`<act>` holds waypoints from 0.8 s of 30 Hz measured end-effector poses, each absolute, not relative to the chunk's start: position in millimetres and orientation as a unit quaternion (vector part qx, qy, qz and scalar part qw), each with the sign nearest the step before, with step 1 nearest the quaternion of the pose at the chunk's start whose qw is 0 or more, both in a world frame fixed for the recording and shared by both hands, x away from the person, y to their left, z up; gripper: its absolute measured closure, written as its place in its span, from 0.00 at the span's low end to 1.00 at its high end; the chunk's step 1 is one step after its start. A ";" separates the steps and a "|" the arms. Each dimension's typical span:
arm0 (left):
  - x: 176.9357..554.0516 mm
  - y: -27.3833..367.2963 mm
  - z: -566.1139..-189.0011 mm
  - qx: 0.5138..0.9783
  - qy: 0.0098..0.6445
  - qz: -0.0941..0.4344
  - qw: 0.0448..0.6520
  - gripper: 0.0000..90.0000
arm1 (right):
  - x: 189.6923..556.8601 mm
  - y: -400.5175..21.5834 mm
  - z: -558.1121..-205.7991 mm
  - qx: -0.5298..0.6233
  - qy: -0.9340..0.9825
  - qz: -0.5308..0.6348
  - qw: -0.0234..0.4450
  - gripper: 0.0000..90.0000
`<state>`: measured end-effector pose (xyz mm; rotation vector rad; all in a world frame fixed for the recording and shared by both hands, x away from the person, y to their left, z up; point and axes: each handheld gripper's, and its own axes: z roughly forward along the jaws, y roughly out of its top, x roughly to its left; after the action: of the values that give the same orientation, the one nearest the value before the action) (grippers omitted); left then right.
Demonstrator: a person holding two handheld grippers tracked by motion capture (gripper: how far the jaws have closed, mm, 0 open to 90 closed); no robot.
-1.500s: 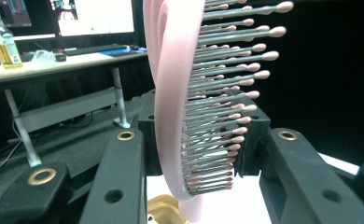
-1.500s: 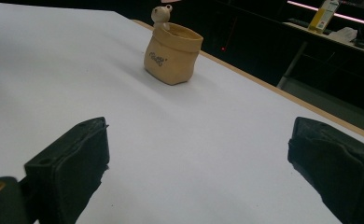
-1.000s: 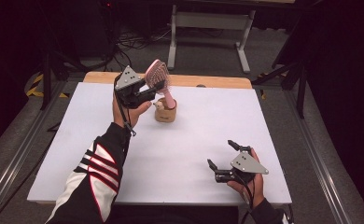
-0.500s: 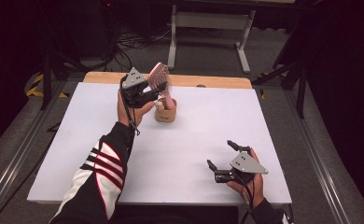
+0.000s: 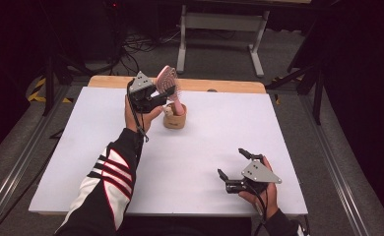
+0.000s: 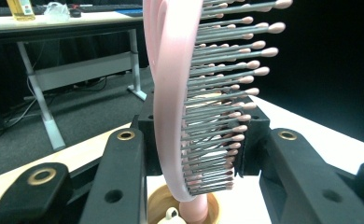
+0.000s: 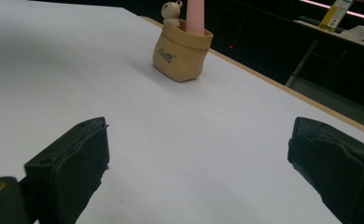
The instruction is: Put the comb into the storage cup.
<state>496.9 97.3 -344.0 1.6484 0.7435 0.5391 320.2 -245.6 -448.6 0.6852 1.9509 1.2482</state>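
Observation:
A pink hairbrush [image 5: 166, 81] stands with its handle [image 7: 195, 16] down in a small tan pot [image 5: 174, 119] near the table's far edge. My left gripper [image 5: 156, 97] is shut on the brush head from the left. In the left gripper view both black jaws clamp the head [image 6: 171, 93], its bristles pointing right, with the pot [image 6: 156, 205] below. A little bear figure [image 7: 171, 11] sits at the pot's rim. My right gripper [image 5: 232, 162] rests at the front right, open and with nothing between its jaws; it faces the pot [image 7: 180, 56].
The white table top [image 5: 81, 162] has a wooden strip [image 5: 229, 86] along its far edge. Beyond it stand the metal legs of a desk [image 5: 182, 44] and cables on the floor.
My left hand has shifted slightly to the right with the brush, still over the pot. My right hand has not moved.

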 end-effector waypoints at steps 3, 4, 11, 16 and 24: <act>496.9 98.6 -344.0 0.707 0.321 0.229 0.587 0.71 | 320.2 -245.6 -449.0 0.264 0.756 0.483 0.353 0.07; 496.4 98.7 -343.7 0.706 0.323 0.231 0.586 0.71 | 320.5 -245.6 -449.1 0.265 0.756 0.482 0.354 0.07; 492.5 96.9 -341.4 0.717 0.314 0.227 0.579 0.71 | 320.6 -245.6 -449.2 0.264 0.758 0.481 0.353 0.07; 492.3 96.8 -342.0 0.726 0.318 0.226 0.566 0.71 | 320.3 -244.9 -449.3 0.263 0.759 0.480 0.353 0.07; 500.1 90.7 -355.9 0.730 0.332 0.213 0.559 0.71 | 320.5 -244.2 -450.0 0.262 0.761 0.479 0.351 0.07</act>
<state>500.1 90.7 -355.9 1.7207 0.7822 0.5020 320.5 -244.2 -450.0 0.6778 1.9707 1.2392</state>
